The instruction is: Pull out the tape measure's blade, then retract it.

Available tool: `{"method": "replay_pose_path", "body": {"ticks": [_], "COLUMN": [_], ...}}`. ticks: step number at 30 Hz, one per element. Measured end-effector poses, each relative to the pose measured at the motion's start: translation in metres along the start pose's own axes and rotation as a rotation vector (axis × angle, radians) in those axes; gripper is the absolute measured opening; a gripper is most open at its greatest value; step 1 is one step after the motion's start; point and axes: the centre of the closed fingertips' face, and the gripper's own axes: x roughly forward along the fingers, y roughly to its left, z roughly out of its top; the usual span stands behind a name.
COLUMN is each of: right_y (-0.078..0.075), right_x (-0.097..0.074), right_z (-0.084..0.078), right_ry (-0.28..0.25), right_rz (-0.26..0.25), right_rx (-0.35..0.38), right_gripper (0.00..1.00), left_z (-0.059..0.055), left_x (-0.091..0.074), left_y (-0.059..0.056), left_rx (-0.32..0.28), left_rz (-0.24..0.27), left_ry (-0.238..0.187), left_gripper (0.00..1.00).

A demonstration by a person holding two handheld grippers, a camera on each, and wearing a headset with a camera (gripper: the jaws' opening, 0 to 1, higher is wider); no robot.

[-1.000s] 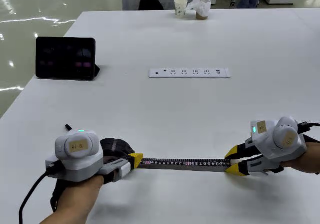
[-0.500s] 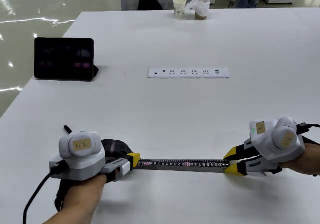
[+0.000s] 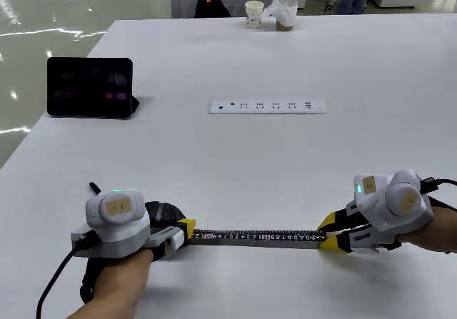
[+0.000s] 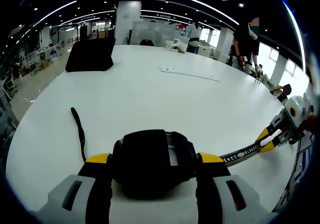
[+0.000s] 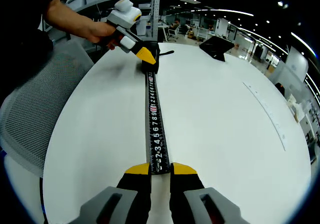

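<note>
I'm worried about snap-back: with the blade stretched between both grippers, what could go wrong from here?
First, the right gripper pinches only the very end of the blade; if it slips, the blade could whip back toward the case. Second, the left gripper clamps the rounded case by its sides; a harder pull might twist it loose. Third, the loose strap beside the case could snag.

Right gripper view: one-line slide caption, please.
Right gripper clamps the blade by its tip; it spans the white table to the case in the left gripper.
</note>
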Motion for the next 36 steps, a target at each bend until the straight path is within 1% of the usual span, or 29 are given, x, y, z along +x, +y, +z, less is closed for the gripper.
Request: {"method": "replay_pose_path", "body": {"ticks": [4,8,15,25,31,36], "right_y": [0.0002,0.0,0.0,0.0005,0.0008,0.0007], "right_x": [0.0,-0.0001,0.0,0.0001,0.0,-0.0002], "right_z": [-0.0001,-0.0004,-0.0007,-0.0008,-0.0007,-0.0007], "right_ry": [0.007,0.013,0.025,0.026,0.026,0.026], "right_rz": [0.002,0.005,0.011,0.014,0.014,0.013], "right_rx": [-0.003,-0.005,-0.017,-0.011,-0.006,-0.003], "right_gripper": [0.09,0.09,0.09,0.09,0.09,0.09], "left_z": [-0.0003,-0.0002,-0.0025,-0.0024,-0.0019,-0.0021], "left_x": [-0.0001,-0.0004,-0.0009,-0.0018,-0.0018,-0.0015], "left_y": [0.0007,0.0008,0.0023,0.0023,0.0027,0.0026], "left_rx": [0.008,0.01,0.007,0.016,0.02,0.018], "left_rz": [0.0,0.012,0.027,0.019,0.017,0.013], "left_ry": [0.009,0.012,0.035,0.038,0.033,0.039], "left_gripper": [0.62,0.61,0.59,0.57,0.57,0.57]}}
